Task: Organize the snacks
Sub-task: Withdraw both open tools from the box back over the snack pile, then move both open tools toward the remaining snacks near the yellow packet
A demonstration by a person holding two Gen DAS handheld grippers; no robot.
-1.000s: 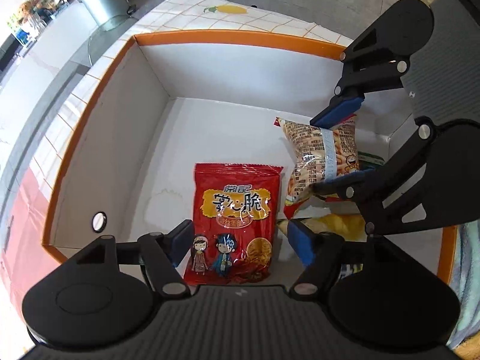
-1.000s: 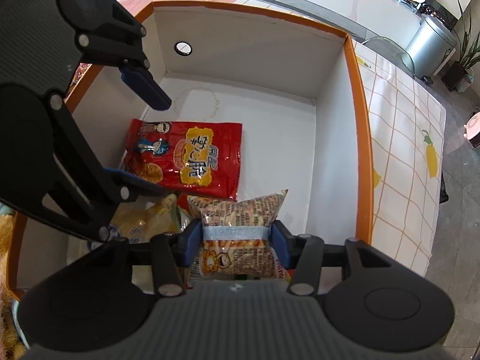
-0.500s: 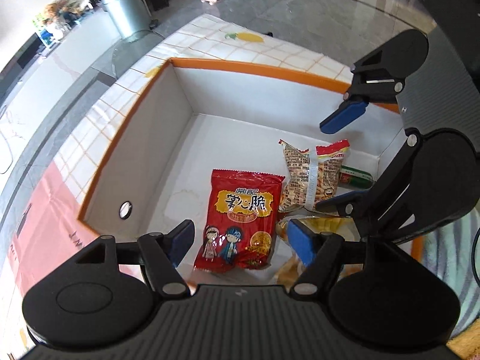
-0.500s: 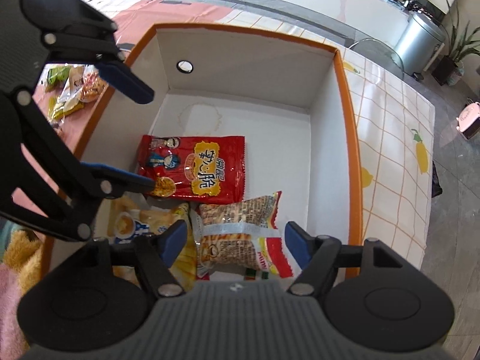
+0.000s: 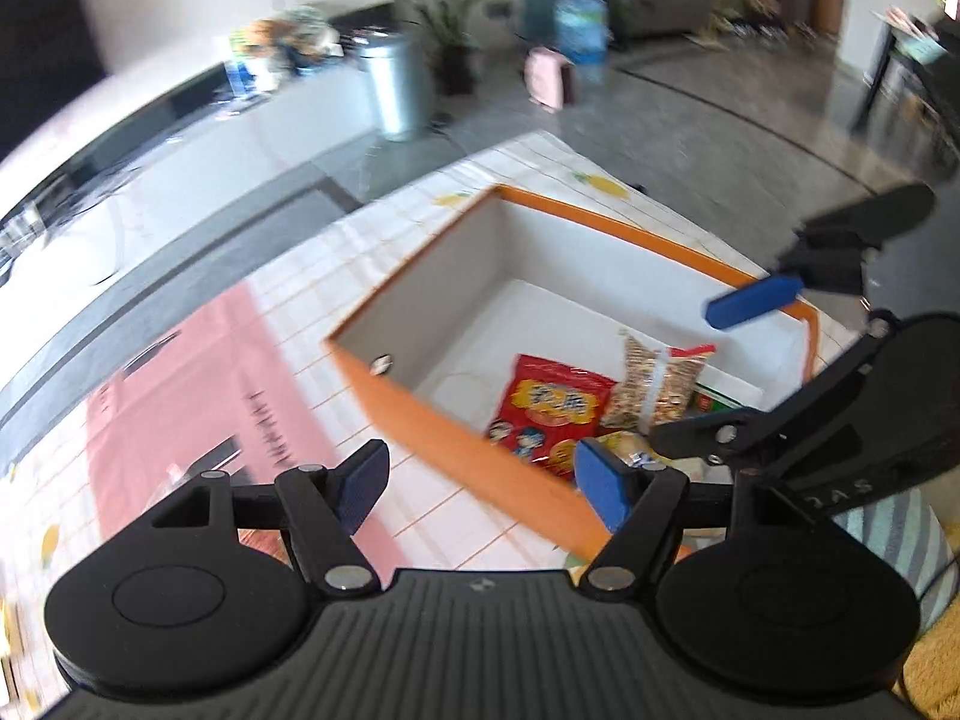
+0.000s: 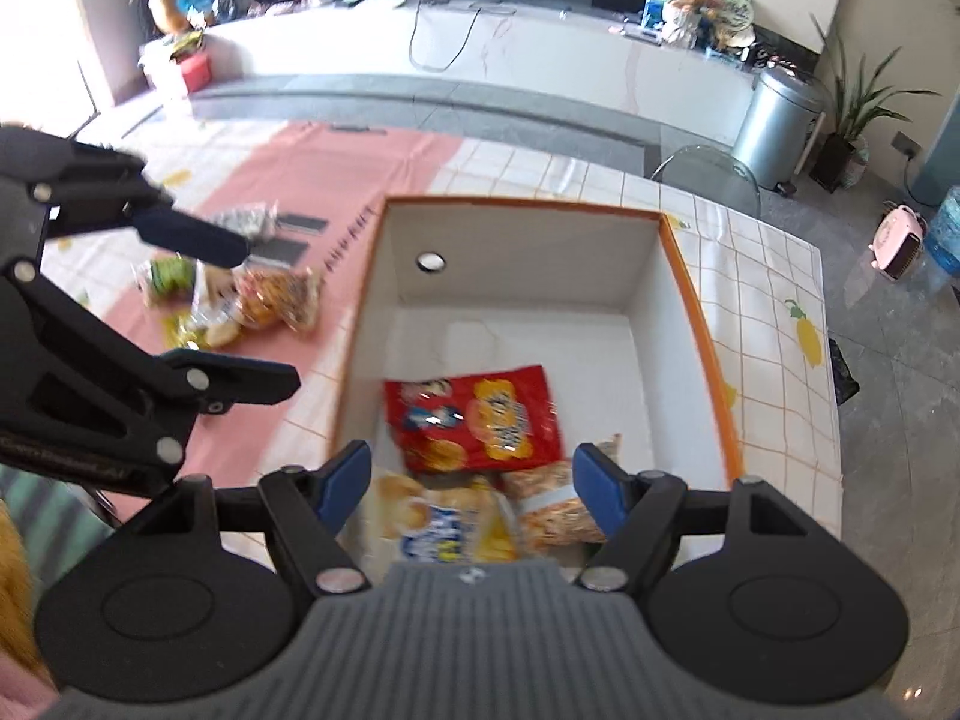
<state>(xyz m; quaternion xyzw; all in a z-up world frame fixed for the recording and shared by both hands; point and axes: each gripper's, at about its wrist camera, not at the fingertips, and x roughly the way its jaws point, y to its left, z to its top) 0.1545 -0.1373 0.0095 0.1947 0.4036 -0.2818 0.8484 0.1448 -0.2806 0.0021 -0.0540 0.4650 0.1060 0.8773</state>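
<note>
An orange-rimmed white box (image 6: pixel 678 234) (image 5: pixel 636 234) holds a red snack bag (image 6: pixel 474 417) (image 5: pixel 552 405), a tan peanut bag (image 6: pixel 555 513) (image 5: pixel 657 381) and a yellow bag (image 6: pixel 447 519). My left gripper (image 5: pixel 483 489) is open and empty, raised above the box's near-left wall. My right gripper (image 6: pixel 471 489) is open and empty, high over the box's near end. Loose snack bags (image 6: pixel 240 300) lie on the pink cloth left of the box.
The table has a white checked cloth (image 6: pixel 762 300) and a pink runner (image 6: pixel 312 180). A metal bin (image 6: pixel 777 126) and plants stand on the floor beyond. The left gripper shows in the right wrist view (image 6: pixel 90 324).
My right gripper let go of the peanut bag, which now lies in the box. Both grippers have lifted up and back, out of the box.
</note>
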